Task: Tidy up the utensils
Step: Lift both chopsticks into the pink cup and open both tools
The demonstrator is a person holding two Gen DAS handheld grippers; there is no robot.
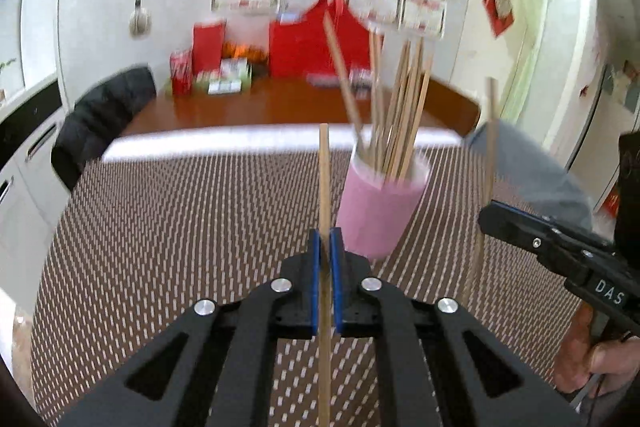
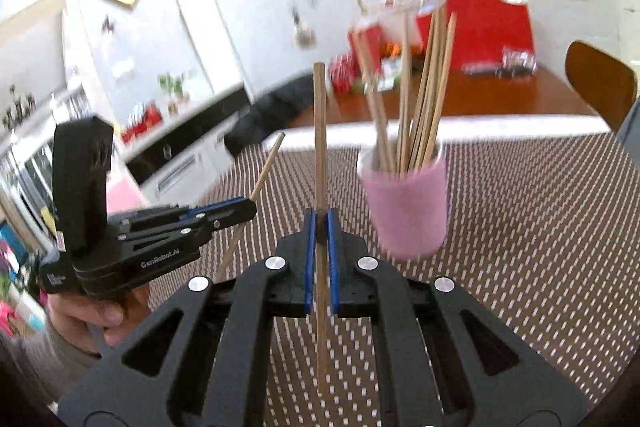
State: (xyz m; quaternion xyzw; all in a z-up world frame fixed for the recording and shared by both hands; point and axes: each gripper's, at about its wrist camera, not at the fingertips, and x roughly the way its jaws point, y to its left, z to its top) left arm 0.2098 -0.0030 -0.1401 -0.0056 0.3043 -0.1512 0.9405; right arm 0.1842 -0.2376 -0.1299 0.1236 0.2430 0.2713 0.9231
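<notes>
Many chopsticks already stand in the pink cup on the patterned mat; the left gripper and right gripper each clamp one chopstick, not yet deposited.

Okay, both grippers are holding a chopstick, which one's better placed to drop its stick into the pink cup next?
Probably the left hand-held gripper: the pink cup sits right past its tips, and its chopstick is gripped upright. The right hand-held gripper looks slightly farther away.
</notes>
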